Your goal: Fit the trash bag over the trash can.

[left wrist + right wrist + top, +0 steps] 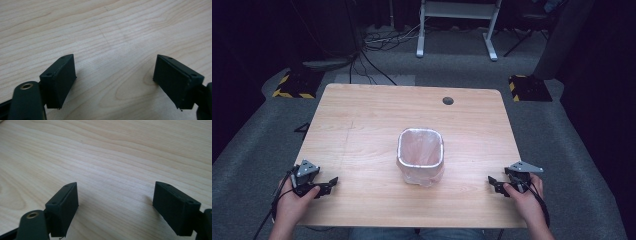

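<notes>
A small white bin [420, 155] lined with a thin clear plastic bag stands upright at the middle of the wooden table [362, 115]. My left gripper [331, 184] rests low at the table's front left, held in a hand, pointing toward the bin. Its jaws [113, 82] are open with bare wood between them. My right gripper [492, 183] sits at the front right in the other hand, pointing inward. In the right gripper view its jaws [115, 207] stand wide open over bare wood, nothing between them.
A dark round hole [448, 100] marks the table's far side. Beyond the table lie cables [377, 42], a white desk frame [457, 25] and yellow-black striped blocks [294, 86] on the grey floor.
</notes>
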`<state>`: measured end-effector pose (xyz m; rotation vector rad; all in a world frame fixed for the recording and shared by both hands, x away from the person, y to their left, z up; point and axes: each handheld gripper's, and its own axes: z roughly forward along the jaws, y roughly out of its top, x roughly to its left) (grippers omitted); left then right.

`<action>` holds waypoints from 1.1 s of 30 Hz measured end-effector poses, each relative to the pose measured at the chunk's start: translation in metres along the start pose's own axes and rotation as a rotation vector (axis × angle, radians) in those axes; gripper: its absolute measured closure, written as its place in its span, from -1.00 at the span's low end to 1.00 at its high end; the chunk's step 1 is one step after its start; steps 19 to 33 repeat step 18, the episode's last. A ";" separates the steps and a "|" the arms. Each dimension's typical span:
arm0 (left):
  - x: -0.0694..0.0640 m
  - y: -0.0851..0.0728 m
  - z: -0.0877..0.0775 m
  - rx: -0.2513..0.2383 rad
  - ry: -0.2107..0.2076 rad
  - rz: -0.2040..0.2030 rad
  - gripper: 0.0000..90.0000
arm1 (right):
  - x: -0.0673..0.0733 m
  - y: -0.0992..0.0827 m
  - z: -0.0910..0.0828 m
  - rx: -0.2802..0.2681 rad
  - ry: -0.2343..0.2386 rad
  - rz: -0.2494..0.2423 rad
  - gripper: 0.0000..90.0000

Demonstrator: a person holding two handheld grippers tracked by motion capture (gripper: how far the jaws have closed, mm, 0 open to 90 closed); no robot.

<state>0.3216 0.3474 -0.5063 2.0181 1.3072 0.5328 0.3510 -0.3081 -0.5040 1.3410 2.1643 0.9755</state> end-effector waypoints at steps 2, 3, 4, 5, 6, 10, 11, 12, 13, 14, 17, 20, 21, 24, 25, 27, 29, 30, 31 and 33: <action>0.000 0.001 0.000 0.007 0.007 -0.002 -0.61 | 0.000 0.000 0.001 -0.005 -0.026 0.002 -0.58; 0.000 0.001 0.001 0.003 0.006 -0.011 -0.62 | 0.000 0.000 0.002 -0.005 -0.030 0.003 -0.60; 0.001 0.001 0.002 0.002 0.010 -0.011 -0.63 | 0.000 0.000 0.002 -0.003 -0.031 0.006 -0.60; 0.001 0.002 0.002 0.001 0.014 -0.015 -0.64 | 0.000 0.000 0.002 -0.004 -0.029 0.008 -0.60; 0.001 0.003 0.003 0.002 0.021 -0.017 -0.65 | 0.000 0.000 0.002 -0.004 -0.028 0.006 -0.61; 0.002 0.006 0.007 0.000 0.036 -0.034 -0.67 | -0.001 0.001 0.003 -0.002 -0.024 -0.001 -0.62; 0.002 0.007 0.008 0.005 0.036 -0.038 -0.67 | -0.001 0.001 0.003 -0.002 -0.023 -0.004 -0.62; 0.002 0.008 0.009 0.002 0.043 -0.045 -0.67 | -0.001 0.001 0.003 -0.001 -0.023 -0.004 -0.62; 0.002 0.008 0.009 0.000 0.048 -0.047 -0.67 | -0.001 0.001 0.003 -0.001 -0.023 -0.004 -0.63; 0.002 0.009 0.009 0.003 0.051 -0.047 -0.67 | -0.001 0.001 0.003 -0.001 -0.023 -0.004 -0.63; 0.002 0.009 0.010 0.000 0.056 -0.055 -0.67 | -0.001 0.001 0.004 -0.002 -0.026 -0.004 -0.64; 0.002 0.009 0.010 0.001 0.056 -0.054 -0.67 | -0.001 0.001 0.004 -0.001 -0.029 -0.002 -0.64; 0.002 0.009 0.010 0.001 0.056 -0.054 -0.67 | -0.001 0.001 0.004 -0.001 -0.029 -0.002 -0.64; 0.002 0.009 0.010 0.001 0.056 -0.054 -0.67 | -0.001 0.001 0.004 -0.001 -0.029 -0.002 -0.64; 0.002 0.009 0.010 0.001 0.056 -0.054 -0.67 | -0.001 0.001 0.004 -0.001 -0.029 -0.002 -0.64; 0.002 0.009 0.010 0.001 0.056 -0.054 -0.67 | -0.001 0.001 0.004 -0.001 -0.029 -0.002 -0.64; 0.002 0.009 0.010 0.001 0.056 -0.054 -0.67 | -0.001 0.001 0.004 -0.001 -0.029 -0.002 -0.64; 0.002 0.009 0.010 0.001 0.056 -0.054 -0.67 | -0.001 0.001 0.004 -0.001 -0.029 -0.002 -0.64; 0.002 0.009 0.010 0.001 0.056 -0.054 -0.67 | -0.001 0.001 0.004 -0.001 -0.029 -0.002 -0.64; 0.002 0.009 0.010 0.001 0.056 -0.054 -0.67 | -0.001 0.001 0.004 -0.001 -0.029 -0.002 -0.64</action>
